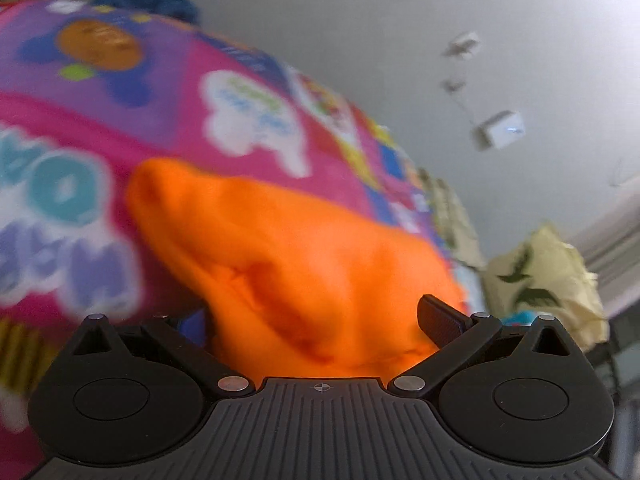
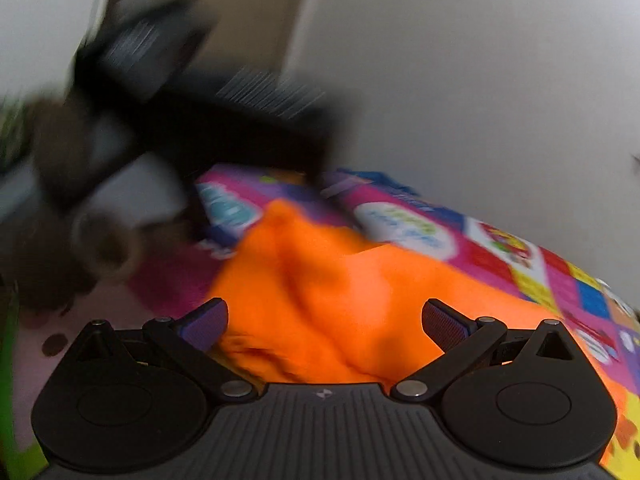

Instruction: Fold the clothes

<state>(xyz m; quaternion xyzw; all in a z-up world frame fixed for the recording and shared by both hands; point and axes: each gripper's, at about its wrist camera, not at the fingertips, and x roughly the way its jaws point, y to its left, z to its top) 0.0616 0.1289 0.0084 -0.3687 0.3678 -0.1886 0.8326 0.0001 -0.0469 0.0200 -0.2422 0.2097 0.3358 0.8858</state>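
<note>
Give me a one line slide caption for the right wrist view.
Right gripper, jaws apart, over a rumpled orange garment on a colourful patterned bedspread.

your right gripper (image 2: 324,322): fingers spread wide, purple ribbed pads (image 2: 444,326) showing, orange cloth lying between them; whether a pad touches the cloth cannot be told. orange garment (image 2: 360,292): rumpled, heaped on a pink and purple patterned bedspread (image 2: 520,264) with cartoon patches. your left gripper (image 2: 180,112): blurred dark shape at upper left, above the bedspread; its jaws cannot be made out. plain pale wall (image 2: 480,80) behind.
</note>
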